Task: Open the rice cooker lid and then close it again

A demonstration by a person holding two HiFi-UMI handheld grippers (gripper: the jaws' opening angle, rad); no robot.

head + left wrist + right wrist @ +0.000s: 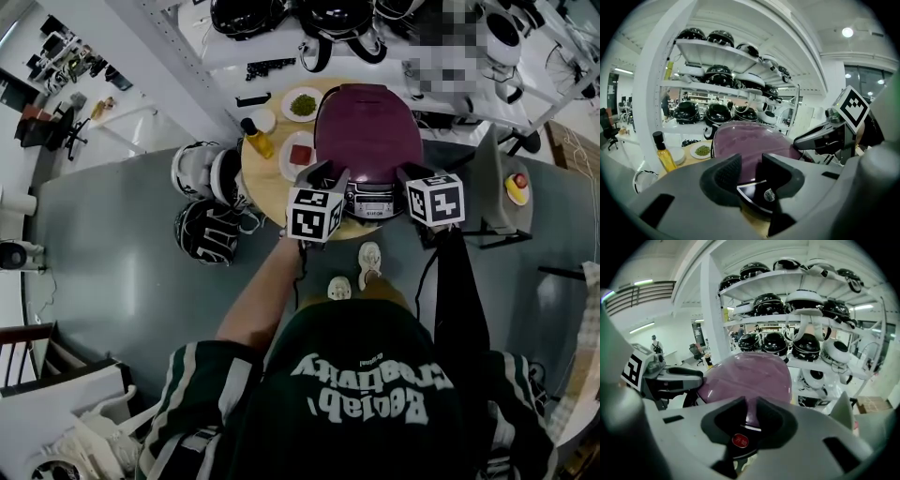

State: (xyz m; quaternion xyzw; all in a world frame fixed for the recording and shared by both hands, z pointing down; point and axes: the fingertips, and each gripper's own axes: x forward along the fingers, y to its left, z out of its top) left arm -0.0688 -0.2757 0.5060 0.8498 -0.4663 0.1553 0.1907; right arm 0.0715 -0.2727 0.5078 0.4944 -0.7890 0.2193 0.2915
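Note:
The rice cooker sits on a round wooden table (265, 183), its purple domed lid (367, 127) lying down over the pot. Its control panel (373, 202) faces me. My left gripper (325, 174) hovers at the cooker's front left corner, and my right gripper (415, 172) at its front right. In the left gripper view the jaws (752, 166) stand apart with nothing between them, the lid (750, 140) just beyond. In the right gripper view the jaws (751, 411) leave a narrow empty gap above a red button (739, 440) on the cooker's front.
A yellow oil bottle (257, 139), a plate of green food (302, 104) and a dish with red food (300, 156) share the table left of the cooker. Helmets (206, 230) lie on the floor at left. Shelves of helmets (787, 301) stand behind.

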